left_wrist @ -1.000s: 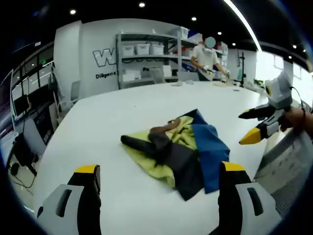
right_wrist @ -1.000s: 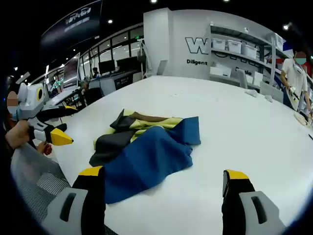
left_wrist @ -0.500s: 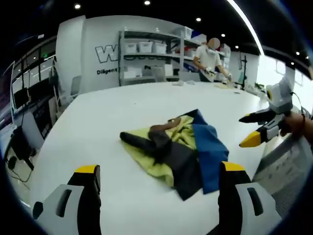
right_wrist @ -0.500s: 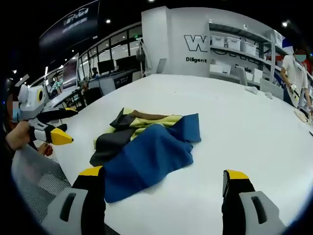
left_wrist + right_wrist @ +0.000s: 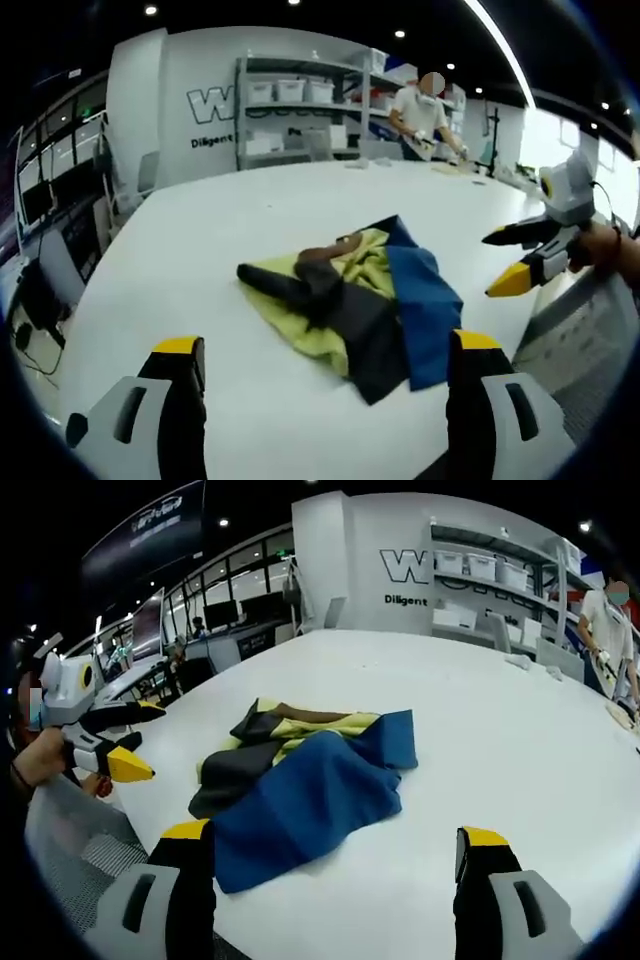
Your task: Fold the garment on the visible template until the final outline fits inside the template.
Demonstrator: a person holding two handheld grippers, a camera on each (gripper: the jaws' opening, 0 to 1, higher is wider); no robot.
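Note:
A crumpled garment (image 5: pixel 352 303) in blue, yellow-green, black and brown lies bunched on the white table (image 5: pixel 200 250). My left gripper (image 5: pixel 325 343) is open just short of the garment's near edge, with nothing between its jaws. The right gripper (image 5: pixel 502 260) comes in from the right, held open by a hand, off the garment's blue side. In the right gripper view the garment (image 5: pixel 300 780) shows its blue panel nearest, and my right gripper (image 5: pixel 334 833) is open in front of it. The left gripper (image 5: pixel 140 738) hovers open at the left, near the table edge.
A person (image 5: pixel 425 105) works at the table's far end beside shelves (image 5: pixel 300 100) of white bins. A grey mesh surface (image 5: pixel 575 345) lies by the near table edge. Desks with monitors (image 5: pixel 235 615) stand beyond the table. Bare tabletop surrounds the garment.
Both views have shifted slightly with the hands. The garment lies as before, and both grippers stay open and apart from it.

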